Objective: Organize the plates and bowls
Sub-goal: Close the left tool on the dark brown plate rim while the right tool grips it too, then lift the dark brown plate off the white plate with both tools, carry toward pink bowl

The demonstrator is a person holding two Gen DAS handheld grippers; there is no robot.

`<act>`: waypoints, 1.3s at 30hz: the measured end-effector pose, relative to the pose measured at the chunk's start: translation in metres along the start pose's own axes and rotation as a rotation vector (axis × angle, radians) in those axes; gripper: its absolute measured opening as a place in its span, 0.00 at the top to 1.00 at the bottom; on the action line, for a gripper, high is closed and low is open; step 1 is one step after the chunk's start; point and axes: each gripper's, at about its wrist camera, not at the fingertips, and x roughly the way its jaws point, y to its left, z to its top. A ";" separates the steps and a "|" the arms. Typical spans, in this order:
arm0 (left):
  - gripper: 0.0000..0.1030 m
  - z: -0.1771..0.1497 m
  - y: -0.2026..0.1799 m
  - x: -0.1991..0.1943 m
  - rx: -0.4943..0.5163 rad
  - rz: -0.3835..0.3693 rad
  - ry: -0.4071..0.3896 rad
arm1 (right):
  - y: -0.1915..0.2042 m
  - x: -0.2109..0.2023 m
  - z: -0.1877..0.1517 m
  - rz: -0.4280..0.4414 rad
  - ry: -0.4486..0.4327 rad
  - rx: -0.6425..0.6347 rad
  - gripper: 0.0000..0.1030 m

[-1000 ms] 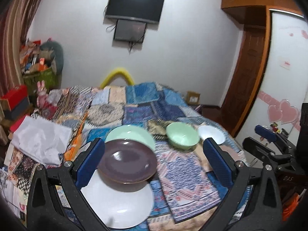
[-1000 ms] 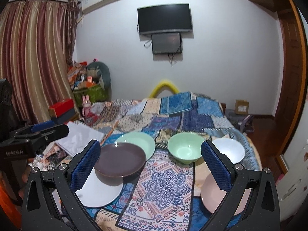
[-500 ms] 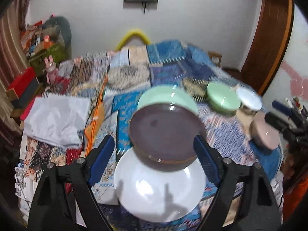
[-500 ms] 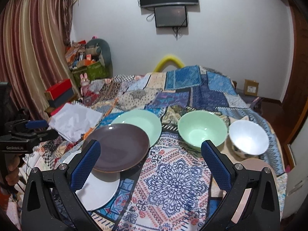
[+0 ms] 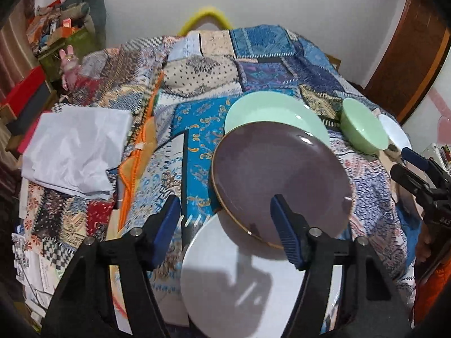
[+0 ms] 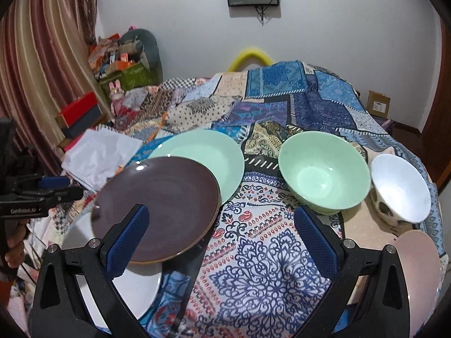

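Observation:
A dark purple plate rests tilted on a white plate and a mint green plate on the patchwork cloth. My left gripper is open just above the white plate's near-left rim, its right finger over the purple plate's edge. A mint green bowl, a white bowl and a pink plate lie to the right. My right gripper is open and empty over the patterned cloth between the purple plate and the green bowl.
Crumpled white paper lies at the left on the cloth. Red boxes and clutter stand by the curtain at the far left. A wooden door is at the right. The cloth-covered surface drops off at its near edge.
Both grippers have moved down and forward toward the dishes. My left gripper has narrowed and come close over the white and purple plates. The dishes have not moved.

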 end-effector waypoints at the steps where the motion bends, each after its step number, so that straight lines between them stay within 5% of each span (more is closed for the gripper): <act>1: 0.38 0.002 0.002 0.007 -0.005 -0.009 0.012 | 0.001 0.005 0.000 -0.002 0.009 -0.007 0.06; 3: 0.47 0.005 0.005 0.021 -0.013 -0.024 0.042 | 0.001 0.016 -0.001 -0.003 0.032 -0.018 0.13; 12: 0.52 0.015 0.014 0.058 -0.017 -0.050 0.082 | -0.006 0.052 -0.004 0.036 0.127 0.022 0.29; 19: 0.64 0.020 0.015 0.072 -0.019 -0.081 0.108 | -0.011 0.067 -0.006 0.087 0.191 0.068 0.51; 39: 0.68 0.023 0.007 0.075 0.014 -0.086 0.127 | -0.002 0.078 -0.006 0.146 0.223 0.050 0.71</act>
